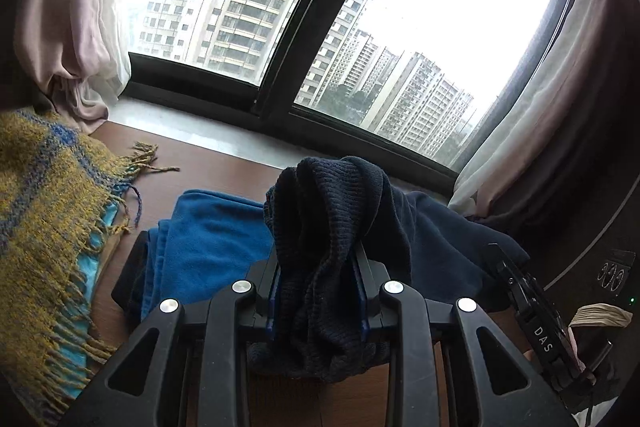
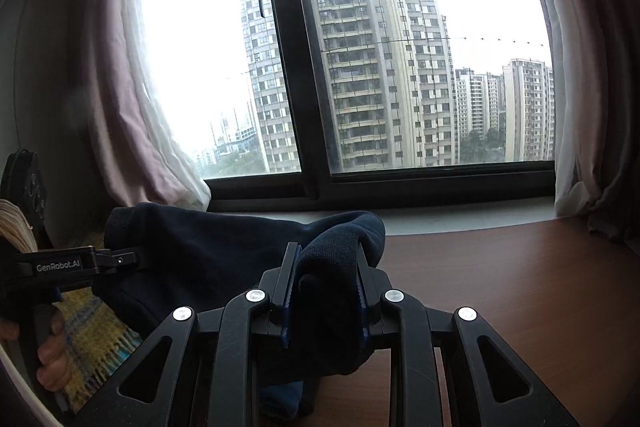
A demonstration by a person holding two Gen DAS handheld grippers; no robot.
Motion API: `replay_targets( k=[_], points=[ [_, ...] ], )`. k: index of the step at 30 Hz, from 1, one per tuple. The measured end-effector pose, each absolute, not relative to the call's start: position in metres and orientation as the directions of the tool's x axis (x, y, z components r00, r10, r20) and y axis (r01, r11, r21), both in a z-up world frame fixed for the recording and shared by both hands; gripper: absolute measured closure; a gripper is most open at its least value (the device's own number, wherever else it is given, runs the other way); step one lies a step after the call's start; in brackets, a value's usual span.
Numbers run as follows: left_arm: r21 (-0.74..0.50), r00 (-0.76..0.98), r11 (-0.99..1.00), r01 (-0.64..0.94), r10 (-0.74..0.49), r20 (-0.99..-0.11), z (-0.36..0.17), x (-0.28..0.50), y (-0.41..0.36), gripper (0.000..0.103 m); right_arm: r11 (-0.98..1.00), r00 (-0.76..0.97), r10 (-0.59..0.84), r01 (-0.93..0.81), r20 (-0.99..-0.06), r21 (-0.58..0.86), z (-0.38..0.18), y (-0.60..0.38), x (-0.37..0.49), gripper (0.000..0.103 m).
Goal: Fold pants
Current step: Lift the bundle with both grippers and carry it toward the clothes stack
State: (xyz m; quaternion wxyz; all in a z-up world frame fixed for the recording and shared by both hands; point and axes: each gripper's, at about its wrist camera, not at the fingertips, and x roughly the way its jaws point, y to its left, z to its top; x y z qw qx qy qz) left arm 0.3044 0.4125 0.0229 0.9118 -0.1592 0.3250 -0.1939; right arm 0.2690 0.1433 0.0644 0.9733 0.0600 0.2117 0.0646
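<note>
The pants are dark navy with ribbed knit ends. In the left wrist view my left gripper (image 1: pixel 320 267) is shut on a bunched ribbed part of the pants (image 1: pixel 332 219), which drapes over and between its fingers. In the right wrist view my right gripper (image 2: pixel 326 261) is shut on another bunched navy part of the pants (image 2: pixel 208 251). The cloth spans from one gripper to the other, held above the brown table (image 2: pixel 500 287). The right gripper (image 1: pixel 520 291) shows at the right edge of the left view, and the left gripper (image 2: pixel 120 261), held by a hand (image 2: pixel 52 359), shows at the left of the right view.
A folded blue cloth (image 1: pixel 208 235) lies on the table under the pants. A yellow and blue fringed scarf (image 1: pixel 48 207) lies to the left. A window sill (image 1: pixel 192 131), a large window and curtains (image 1: pixel 68 27) close off the far side. Bare table (image 2: pixel 520 307) extends to the right.
</note>
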Motion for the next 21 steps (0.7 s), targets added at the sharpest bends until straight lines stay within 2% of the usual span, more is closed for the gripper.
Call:
replay_targets(
  k=[15, 21],
  points=[
    [-0.344, 0.662, 0.895, 0.285, -0.443, -0.604, 0.005, 0.357, 0.458, 0.075, 0.989, 0.87, 0.112, -0.053, -0.48, 0.135, 0.027, 0.207, 0.301, 0.078],
    [-0.323, 0.636, 0.909, 0.262, -0.414, -0.651, -0.013, 0.364, 0.461, 0.074, 0.995, 0.832, 0.06, -0.007, -0.551, 0.098, 0.009, 0.209, 0.303, 0.077]
  ],
)
